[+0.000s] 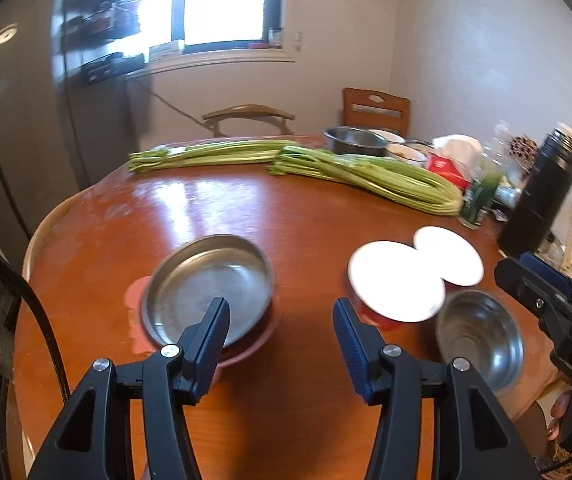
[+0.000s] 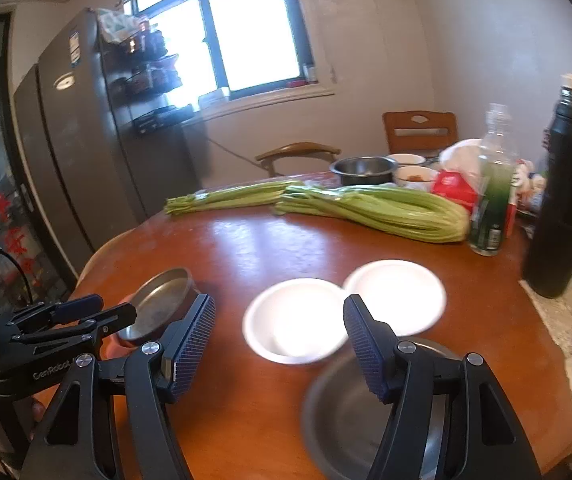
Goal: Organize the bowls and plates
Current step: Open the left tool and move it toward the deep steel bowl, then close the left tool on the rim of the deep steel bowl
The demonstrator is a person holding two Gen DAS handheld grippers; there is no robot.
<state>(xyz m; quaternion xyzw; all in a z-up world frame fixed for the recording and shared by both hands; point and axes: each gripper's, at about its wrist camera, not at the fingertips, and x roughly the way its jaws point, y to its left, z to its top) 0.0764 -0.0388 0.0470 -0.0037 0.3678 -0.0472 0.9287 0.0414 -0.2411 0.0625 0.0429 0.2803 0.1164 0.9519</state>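
1. The left tongs (image 1: 282,316) stand spread with nothing between the blue pads, hovering over the round reddish-brown wooden worktop (image 1: 222,208)
2. The right tongs (image 2: 278,320) are spread as well, empty – they show at the right edge of the left view
3. A shallow round stainless-steel plate (image 1: 206,280) sits on top of a pinkish-red plastic plate (image 1: 138,292), at the left of the worktop
4. Two white-topped round bowls with red outsides (image 1: 395,286) stand side by side, touching, right of the steel plate and well apart from it
5. A deep stainless-steel bowl (image 1: 481,334) rests just beside the nearer white bowl, near the worktop's edge
6. Farther back lie two bundles of long green stalks (image 1: 365,176) – behind them, a dark metal pot (image 1: 353,140) and a tall black flask (image 1: 541,192)
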